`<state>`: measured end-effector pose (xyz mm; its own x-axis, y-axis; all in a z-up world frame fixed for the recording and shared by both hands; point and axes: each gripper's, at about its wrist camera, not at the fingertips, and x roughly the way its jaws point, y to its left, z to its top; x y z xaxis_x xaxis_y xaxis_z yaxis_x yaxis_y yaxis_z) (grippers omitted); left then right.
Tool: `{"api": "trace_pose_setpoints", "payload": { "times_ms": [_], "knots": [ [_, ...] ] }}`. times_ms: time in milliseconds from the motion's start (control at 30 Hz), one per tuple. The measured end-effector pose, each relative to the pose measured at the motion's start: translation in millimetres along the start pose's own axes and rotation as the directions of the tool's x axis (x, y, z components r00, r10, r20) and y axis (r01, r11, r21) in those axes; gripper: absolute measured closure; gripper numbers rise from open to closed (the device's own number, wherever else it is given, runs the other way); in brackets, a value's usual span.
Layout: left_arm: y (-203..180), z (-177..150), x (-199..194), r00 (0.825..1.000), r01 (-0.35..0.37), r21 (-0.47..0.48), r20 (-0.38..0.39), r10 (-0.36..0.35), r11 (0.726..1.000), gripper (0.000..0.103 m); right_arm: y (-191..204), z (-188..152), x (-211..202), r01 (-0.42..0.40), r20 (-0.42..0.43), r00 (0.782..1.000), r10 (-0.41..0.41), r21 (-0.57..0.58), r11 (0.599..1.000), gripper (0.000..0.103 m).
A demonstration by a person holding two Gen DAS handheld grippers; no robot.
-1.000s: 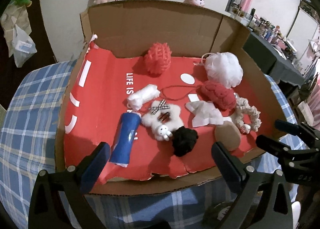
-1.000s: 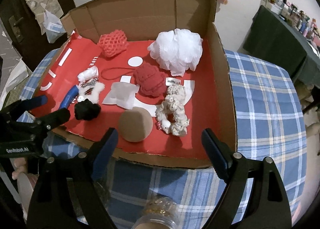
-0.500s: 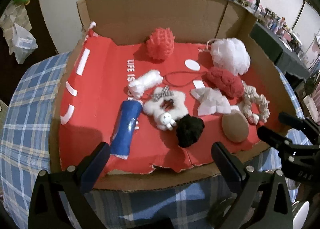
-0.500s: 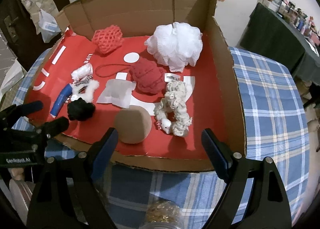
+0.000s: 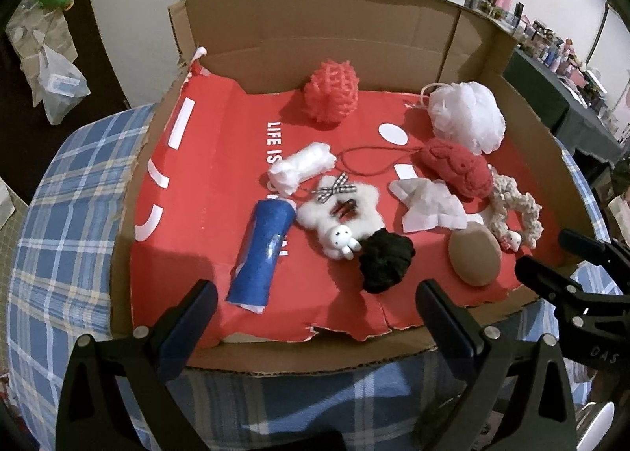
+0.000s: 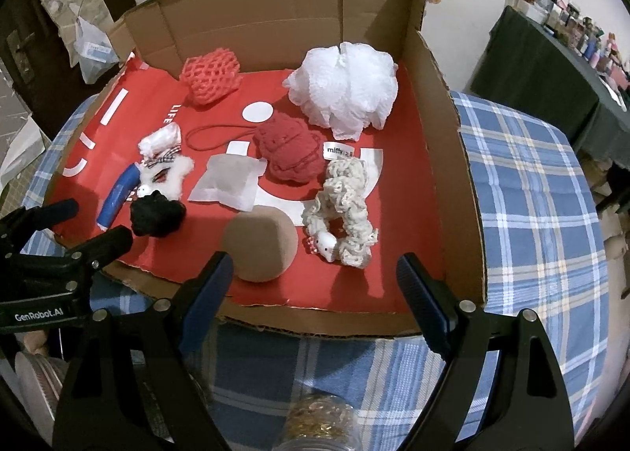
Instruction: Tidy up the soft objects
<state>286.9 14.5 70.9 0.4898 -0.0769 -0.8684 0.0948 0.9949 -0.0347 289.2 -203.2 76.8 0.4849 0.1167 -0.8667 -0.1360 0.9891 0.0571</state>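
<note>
I hold my left gripper (image 5: 315, 317) tilted down at the near edge of the cardboard box (image 5: 315, 33), its jaws spread wide with nothing between them. My right gripper (image 6: 311, 277) hangs the same way off to the right, jaws also wide apart and empty; its black fingers show at the right edge of my left view.

The box sits on a blue plaid tablecloth (image 6: 531, 195) and is lined with red printed paper (image 5: 204, 159). Everything soft lies inside it, ahead of both grippers.

Just ahead of my left gripper's left finger lies a blue roll (image 5: 263, 250), pointing away from me. Right of it is a white fluffy plush with a small rabbit face and a checked bow (image 5: 340, 214), and touching that, nearest my left gripper's middle, a black fuzzy ball (image 5: 386, 258). Beyond the roll is a white rolled cloth (image 5: 301, 167).

Directly ahead of my right gripper's left finger sits a tan round sponge (image 6: 260, 244). Just right of it, between my right fingers and farther in, is a cream crocheted scrunchie (image 6: 346, 214) with a tiny white animal on it. Past the sponge lies a flat white pouch (image 6: 228, 181), then a red knitted plush (image 6: 289, 151) with a red cord. At the far wall rest a red mesh sponge (image 6: 210, 75) and, to the right, a white bath pouf (image 6: 344, 86).
</note>
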Motion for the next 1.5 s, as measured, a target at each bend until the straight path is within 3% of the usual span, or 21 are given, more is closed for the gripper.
{"api": "trace_pose_setpoints", "payload": {
  "times_ms": [1500],
  "knots": [
    [0.8, 0.2, 3.7, 1.000, 0.006, -0.015, -0.009, -0.006, 1.000, 0.002, -1.2, 0.0, 2.2, -0.007, -0.003, 1.000, 0.007, 0.009, 1.000, 0.018]
  ]
}}
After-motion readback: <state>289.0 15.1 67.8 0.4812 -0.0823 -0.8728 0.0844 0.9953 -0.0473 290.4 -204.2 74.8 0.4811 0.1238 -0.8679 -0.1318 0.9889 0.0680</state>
